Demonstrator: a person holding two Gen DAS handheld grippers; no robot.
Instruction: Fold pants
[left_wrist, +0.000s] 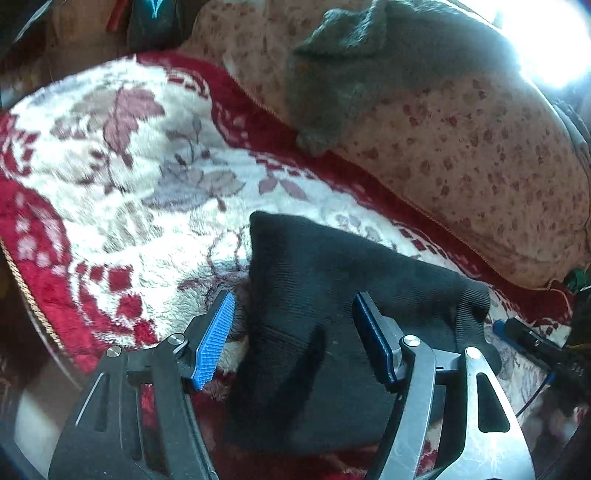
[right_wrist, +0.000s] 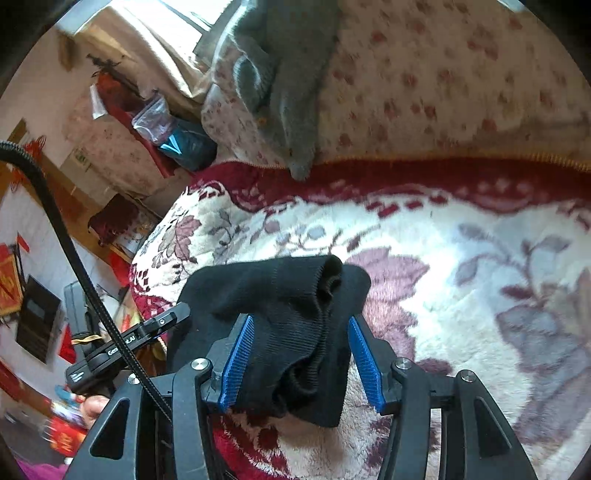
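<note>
The black pants (left_wrist: 314, 295) lie folded into a small bundle on a red-and-white floral blanket (left_wrist: 129, 166). My left gripper (left_wrist: 294, 297) stands open over the bundle. Its left pad (left_wrist: 214, 339) is just off the cloth's left edge and its right pad (left_wrist: 373, 339) is above the cloth. In the right wrist view the ribbed cuff end of the pants (right_wrist: 295, 302) is bunched between the blue pads of my right gripper (right_wrist: 301, 320). That gripper is open; the cloth rests on the blanket (right_wrist: 443, 258) against the left pad (right_wrist: 240, 362) and a little apart from the right pad.
A flowered quilt (left_wrist: 461, 155) with a grey garment (left_wrist: 351, 66) on it is heaped behind the blanket. The bed's edge drops off at the left (right_wrist: 147, 288), with room clutter beyond. A black cable (right_wrist: 66, 236) and the other gripper's body (right_wrist: 125, 347) are at left.
</note>
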